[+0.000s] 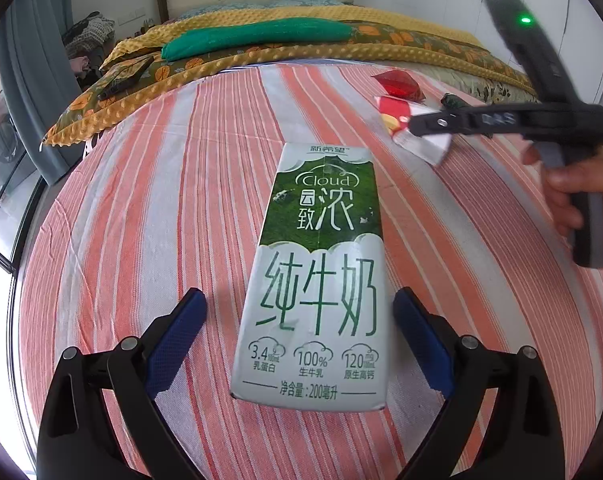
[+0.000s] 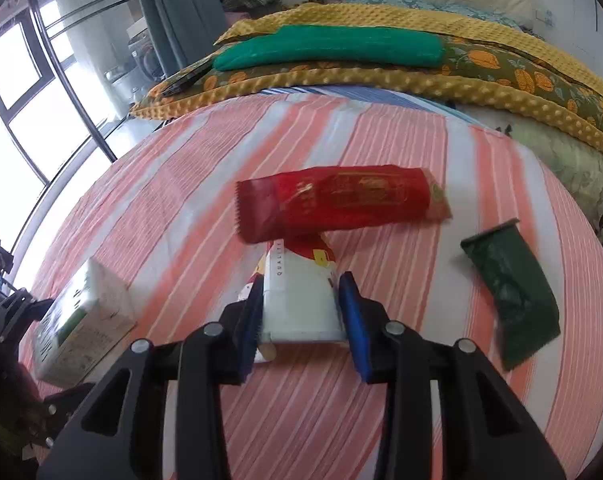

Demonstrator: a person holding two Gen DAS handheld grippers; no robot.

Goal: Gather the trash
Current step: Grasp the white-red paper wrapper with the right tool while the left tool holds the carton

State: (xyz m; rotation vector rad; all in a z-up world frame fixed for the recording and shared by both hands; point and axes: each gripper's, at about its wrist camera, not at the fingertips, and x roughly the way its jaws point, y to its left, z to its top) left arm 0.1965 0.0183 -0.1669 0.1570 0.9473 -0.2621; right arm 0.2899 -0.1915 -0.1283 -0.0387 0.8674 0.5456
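A green and white milk carton (image 1: 317, 264) lies flat on the striped sheet (image 1: 161, 200). My left gripper (image 1: 299, 300) is open around its lower half, with a gap on each side. The carton (image 2: 85, 320) also shows at the left of the right wrist view. My right gripper (image 2: 301, 280) is shut on a white and red snack packet (image 2: 301, 308), its blue pads against both sides. A red wrapper (image 2: 341, 200) lies just beyond the packet and overlaps its far end. A dark green wrapper (image 2: 509, 288) lies to the right. From the left wrist view, a hand holds the right gripper (image 1: 417, 126) over the packet (image 1: 393, 114).
A yellow dotted blanket (image 1: 301, 54) and a green pillow (image 1: 257, 36) lie across the bed behind the sheet. A dark flat object (image 1: 125, 78) rests on the patterned cover at the left. Windows (image 2: 17, 92) and a grey curtain (image 2: 173, 12) stand past the bed's left edge.
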